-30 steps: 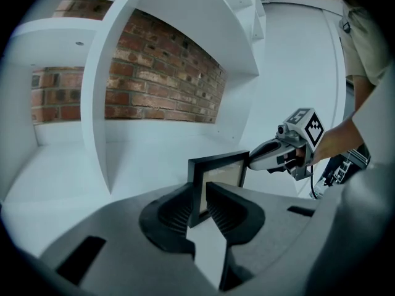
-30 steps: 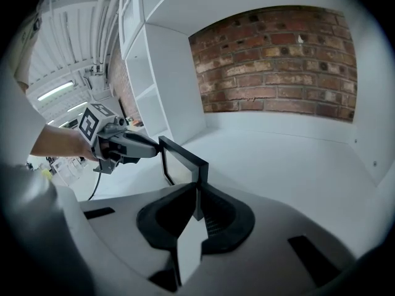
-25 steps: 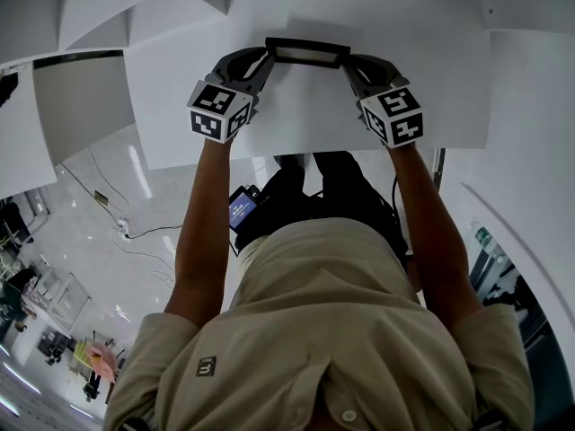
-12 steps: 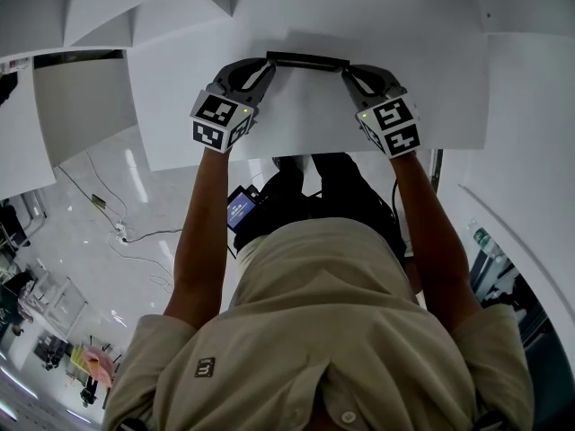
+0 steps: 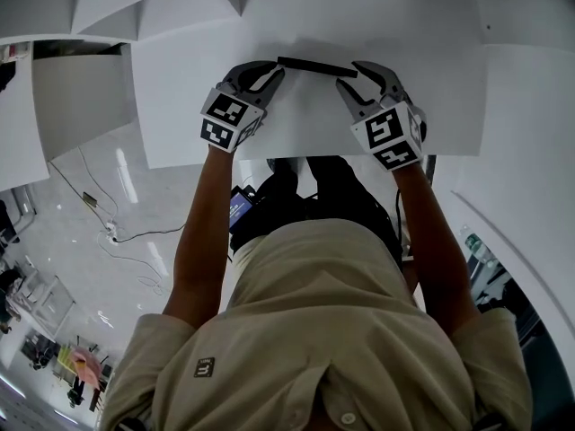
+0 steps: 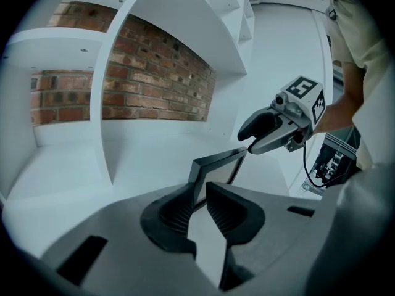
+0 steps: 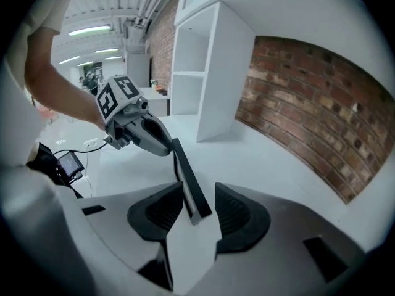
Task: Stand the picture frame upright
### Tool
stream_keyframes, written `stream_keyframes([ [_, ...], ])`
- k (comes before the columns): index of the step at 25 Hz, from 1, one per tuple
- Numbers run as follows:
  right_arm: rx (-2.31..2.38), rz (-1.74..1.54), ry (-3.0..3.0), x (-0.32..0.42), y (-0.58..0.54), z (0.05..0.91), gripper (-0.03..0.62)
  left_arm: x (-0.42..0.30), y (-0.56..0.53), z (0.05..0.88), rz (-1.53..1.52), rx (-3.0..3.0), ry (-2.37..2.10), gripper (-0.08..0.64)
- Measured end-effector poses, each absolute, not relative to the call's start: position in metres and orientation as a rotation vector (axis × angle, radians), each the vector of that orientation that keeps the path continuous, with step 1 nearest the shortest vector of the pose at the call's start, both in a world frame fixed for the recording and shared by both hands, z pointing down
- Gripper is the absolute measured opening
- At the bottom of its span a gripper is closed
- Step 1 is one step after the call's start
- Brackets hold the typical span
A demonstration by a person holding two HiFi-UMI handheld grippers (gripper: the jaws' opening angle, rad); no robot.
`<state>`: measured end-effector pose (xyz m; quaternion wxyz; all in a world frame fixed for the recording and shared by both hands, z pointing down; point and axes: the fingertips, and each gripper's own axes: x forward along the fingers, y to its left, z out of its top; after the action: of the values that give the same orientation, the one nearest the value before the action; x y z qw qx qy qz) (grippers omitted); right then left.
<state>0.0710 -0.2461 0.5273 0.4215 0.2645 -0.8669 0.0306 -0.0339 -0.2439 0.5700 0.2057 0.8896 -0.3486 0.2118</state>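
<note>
1. Picture frame [image 5: 316, 66]: stands upright on the white surface [image 5: 431, 106], seen edge-on from the head view, in front of the brick wall [image 7: 308, 110].
2. Left gripper [image 6: 199, 193]: fingers narrow, clamped on 1 end of the frame.
3. Right gripper [image 7: 199, 190]: fingers wide, straddling the other end, with a gap showing on each side of the frame.
4. Both grippers sit low at the frame's ends.

No readable text; shirt logo [image 5: 207, 367] too small to make out.
</note>
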Motion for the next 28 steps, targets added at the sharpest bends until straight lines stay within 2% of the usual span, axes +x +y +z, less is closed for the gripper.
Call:
stream_keyframes([
  [9,0.240,-0.124,-2.066,-0.015,-0.246,0.549,0.155,-0.034,-0.243,0.573,0.585,2.479,-0.967,0.067],
  [11,0.206,-0.112,-2.029,-0.017,-0.246,0.555,0.143,-0.033,-0.242,0.574,0.585,2.477,-0.967,0.067],
  [12,0.198,-0.102,-2.016,-0.017,-0.247,0.557,0.081,-0.033,-0.242,0.575,0.584,2.478,-0.967,0.067],
  [13,0.196,-0.089,-2.010,-0.017,-0.247,0.558,0.069,-0.033,-0.243,0.575,0.582,2.479,-0.968,0.066],
  [28,0.433,0.161,-2.390,0.014,-0.267,0.509,0.064,-0.054,-0.261,0.554,0.448,2.526,-0.922,0.081],
])
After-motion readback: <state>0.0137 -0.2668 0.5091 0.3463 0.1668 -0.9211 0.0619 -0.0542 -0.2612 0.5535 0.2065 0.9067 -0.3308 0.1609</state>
